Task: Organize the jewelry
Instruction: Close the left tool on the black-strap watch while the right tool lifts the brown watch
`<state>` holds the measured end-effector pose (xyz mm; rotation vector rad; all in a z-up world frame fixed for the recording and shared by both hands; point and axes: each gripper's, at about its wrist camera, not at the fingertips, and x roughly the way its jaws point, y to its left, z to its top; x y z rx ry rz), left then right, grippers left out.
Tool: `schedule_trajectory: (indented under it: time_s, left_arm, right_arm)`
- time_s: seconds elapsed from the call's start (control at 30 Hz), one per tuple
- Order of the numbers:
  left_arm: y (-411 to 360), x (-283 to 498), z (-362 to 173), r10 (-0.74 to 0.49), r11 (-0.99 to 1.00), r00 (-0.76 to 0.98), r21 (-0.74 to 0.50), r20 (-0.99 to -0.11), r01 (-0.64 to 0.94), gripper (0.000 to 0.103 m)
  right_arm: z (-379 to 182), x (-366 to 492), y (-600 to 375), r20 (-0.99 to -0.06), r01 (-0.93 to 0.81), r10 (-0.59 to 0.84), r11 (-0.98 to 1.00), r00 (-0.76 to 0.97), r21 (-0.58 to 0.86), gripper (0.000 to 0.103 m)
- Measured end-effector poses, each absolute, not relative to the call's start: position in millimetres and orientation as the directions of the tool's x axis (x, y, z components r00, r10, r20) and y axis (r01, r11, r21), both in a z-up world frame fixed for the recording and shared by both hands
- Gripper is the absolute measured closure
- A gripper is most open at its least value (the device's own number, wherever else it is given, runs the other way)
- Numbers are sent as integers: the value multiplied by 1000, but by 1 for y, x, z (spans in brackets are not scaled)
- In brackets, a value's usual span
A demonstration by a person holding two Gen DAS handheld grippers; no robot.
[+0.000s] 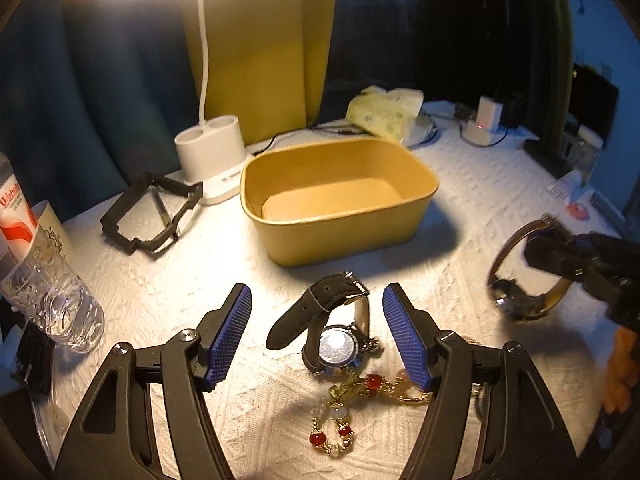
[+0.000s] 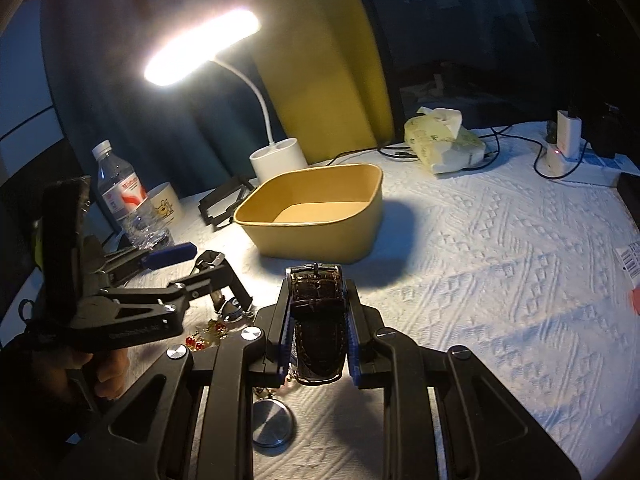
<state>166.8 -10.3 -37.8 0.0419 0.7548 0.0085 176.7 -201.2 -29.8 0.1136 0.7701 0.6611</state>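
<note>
My left gripper (image 1: 318,334) is open over a black-strapped watch (image 1: 336,330) lying on the white cloth, with a gold chain of red beads (image 1: 352,396) just in front of it. My right gripper (image 2: 318,320) is shut on a brown leather-strapped watch (image 2: 318,320) and holds it above the cloth; the same watch shows at the right in the left wrist view (image 1: 520,276). A tan open box (image 1: 340,200) stands behind the jewelry, empty; it also shows in the right wrist view (image 2: 316,216). A round silver case (image 2: 274,424) lies below the right gripper.
A white desk lamp (image 1: 212,160) stands lit at the box's back left. A black frame (image 1: 152,216), a water bottle (image 1: 48,284) and a mug (image 2: 164,204) are at the left. A tissue pack (image 1: 384,114) and chargers with cables (image 2: 564,148) are at the back right.
</note>
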Motion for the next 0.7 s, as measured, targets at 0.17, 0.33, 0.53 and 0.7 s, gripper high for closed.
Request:
schedule_trajectory:
  time_s: [0.17,0.33,0.53,0.7]
  left_arm:
    - [-12,172,-47,34,998,710,57,-703,8,44]
    - [-16,175,-52,-1,999,701,34,-713,36,62]
    - [-13,174,-53,-31,999,709,-8,-704,35,73]
    - [-10,171,-37,-30,1000,746,-19,-666,22,73]
  right_arm:
    - [-32,178,-207,-607,-507,595,793,527,337,81]
    - [-32,178,-208,-607,-507,597,791,524,341,81]
    - [-30,178,-208,-601,-505,597,793,532,341,81]
    - [-29,182,-205,-595,-511,599,791,535,336,81]
